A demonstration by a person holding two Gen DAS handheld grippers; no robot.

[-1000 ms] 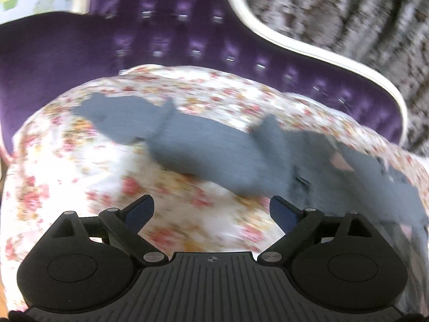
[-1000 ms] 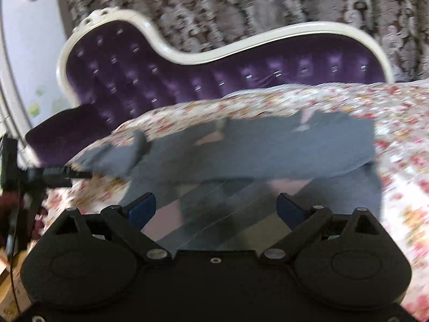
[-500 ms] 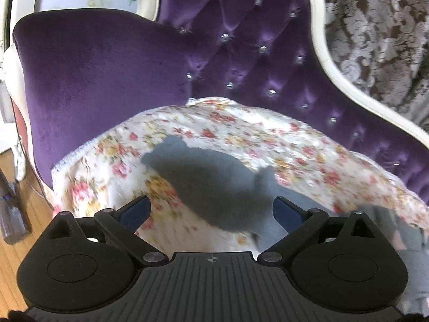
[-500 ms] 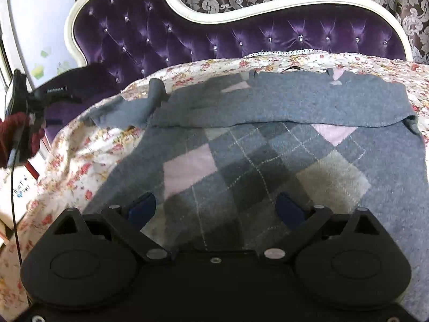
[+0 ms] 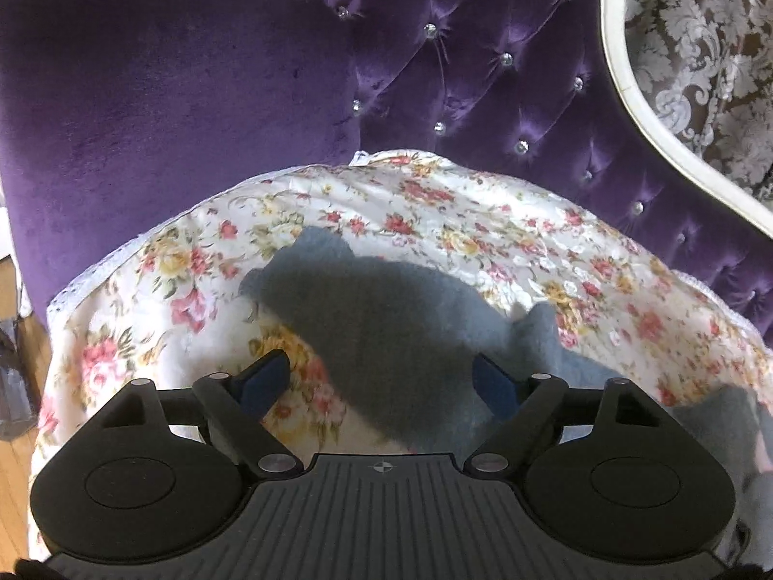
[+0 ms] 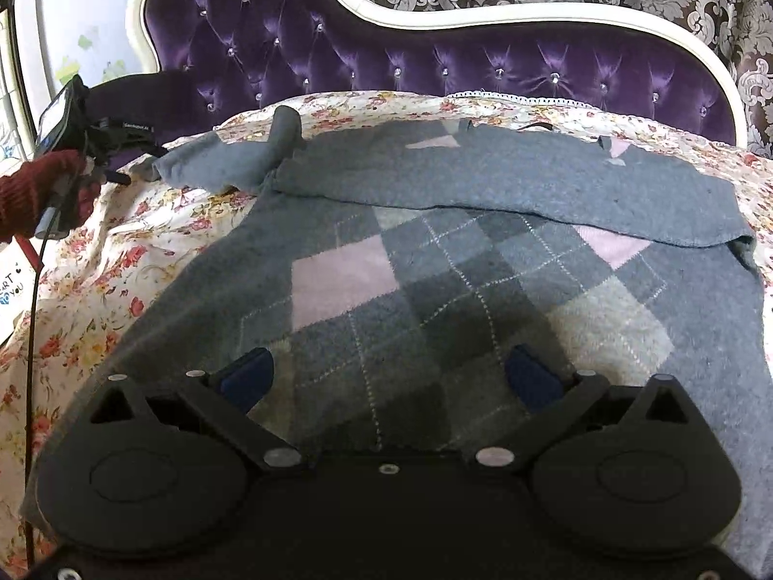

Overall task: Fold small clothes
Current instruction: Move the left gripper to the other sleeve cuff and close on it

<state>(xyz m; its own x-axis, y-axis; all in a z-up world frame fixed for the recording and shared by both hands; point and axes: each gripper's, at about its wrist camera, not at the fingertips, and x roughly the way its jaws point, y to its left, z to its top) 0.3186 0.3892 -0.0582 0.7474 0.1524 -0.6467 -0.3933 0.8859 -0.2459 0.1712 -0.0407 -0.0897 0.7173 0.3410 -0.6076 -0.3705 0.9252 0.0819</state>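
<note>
Sweater point(image 6: 464, 261) lies spread on the floral cover point(image 5: 435, 212) with its sleeve point(image 5: 386, 319) flung out, so your left tongs point(image 5: 381, 377) and right tongs point(image 6: 391, 372) both gape wide, empty, ready to fold it.

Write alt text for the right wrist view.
A grey knitted sweater with a pink-and-grey argyle pattern lies on a floral bedspread, its far part folded over. The open right gripper hovers above its near edge; a purple tufted headboard stands behind.

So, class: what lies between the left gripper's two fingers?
In the left wrist view, the grey sleeve and floral cover lie between the open left gripper fingers, ungripped.
</note>
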